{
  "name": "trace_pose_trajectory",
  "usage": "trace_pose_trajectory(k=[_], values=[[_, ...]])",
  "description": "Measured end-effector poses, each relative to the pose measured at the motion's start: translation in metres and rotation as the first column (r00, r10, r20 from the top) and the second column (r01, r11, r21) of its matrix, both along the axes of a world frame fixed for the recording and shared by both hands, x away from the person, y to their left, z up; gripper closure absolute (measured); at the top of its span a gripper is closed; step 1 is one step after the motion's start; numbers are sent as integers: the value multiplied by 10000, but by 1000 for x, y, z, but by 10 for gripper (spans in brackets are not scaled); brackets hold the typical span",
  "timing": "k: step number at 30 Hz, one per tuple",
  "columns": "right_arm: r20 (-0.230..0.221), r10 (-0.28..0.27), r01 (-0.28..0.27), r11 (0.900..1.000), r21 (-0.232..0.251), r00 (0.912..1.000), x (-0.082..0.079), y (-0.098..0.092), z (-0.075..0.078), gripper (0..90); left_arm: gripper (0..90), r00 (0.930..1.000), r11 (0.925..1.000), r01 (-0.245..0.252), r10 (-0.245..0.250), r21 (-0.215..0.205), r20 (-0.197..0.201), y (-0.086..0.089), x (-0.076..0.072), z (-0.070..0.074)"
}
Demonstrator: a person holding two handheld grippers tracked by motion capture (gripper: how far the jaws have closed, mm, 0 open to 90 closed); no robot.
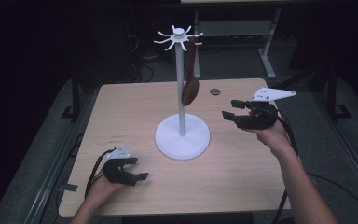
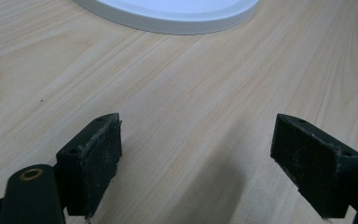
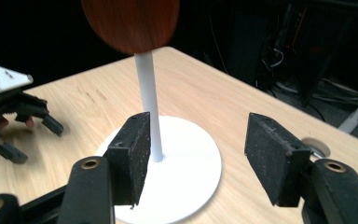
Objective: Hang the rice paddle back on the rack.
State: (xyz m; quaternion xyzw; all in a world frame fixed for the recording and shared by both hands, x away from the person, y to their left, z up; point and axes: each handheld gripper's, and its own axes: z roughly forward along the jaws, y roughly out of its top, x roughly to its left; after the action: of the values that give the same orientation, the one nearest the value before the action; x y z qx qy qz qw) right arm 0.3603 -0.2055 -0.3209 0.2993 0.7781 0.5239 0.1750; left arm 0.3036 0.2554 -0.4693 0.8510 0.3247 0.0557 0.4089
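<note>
A white stand (image 1: 181,93) with a ring of hooks at its top rises from a round base (image 1: 182,137) in the middle of the wooden table (image 1: 242,172). A brown wooden spoon (image 1: 190,88) hangs from one hook, bowl down, beside the pole. My right gripper (image 1: 230,108) hovers to the right of the stand, jaws open and pointing at it. In the right gripper view the open jaws (image 3: 196,154) frame the pole (image 3: 149,102) and base (image 3: 186,172), under the spoon's bowl (image 3: 130,23). My left gripper (image 1: 141,168) rests open at the front left, nothing between its jaws (image 2: 198,154).
A small round grommet (image 1: 215,92) sits in the table's far right part. Behind the table stand the legs of another table (image 1: 266,51), with cables on the dark floor. The base's rim (image 2: 177,23) lies just ahead of the left gripper.
</note>
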Motion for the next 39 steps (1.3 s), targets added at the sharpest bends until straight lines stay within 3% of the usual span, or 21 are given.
trace_pose_trajectory(k=[4,6,7,39], values=[[-223,-99,97,9999,-88,9997,-2,-4,-12,386,156,10000,10000,3,-3,-3,4,0,0,0],[-490,-196,177,9991,-384,9986,-2,-5,-15,357,156,10000,10000,33,-33,36,10,0,0,0],[-383,-252,235,9987,-453,9989,-4,-5,-17,362,157,10000,10000,27,-27,36,3,0,0,0],[-1458,-750,677,9962,-544,9865,-24,-35,-74,275,156,9999,10000,-57,57,-49,-154,-1,-1,-1]])
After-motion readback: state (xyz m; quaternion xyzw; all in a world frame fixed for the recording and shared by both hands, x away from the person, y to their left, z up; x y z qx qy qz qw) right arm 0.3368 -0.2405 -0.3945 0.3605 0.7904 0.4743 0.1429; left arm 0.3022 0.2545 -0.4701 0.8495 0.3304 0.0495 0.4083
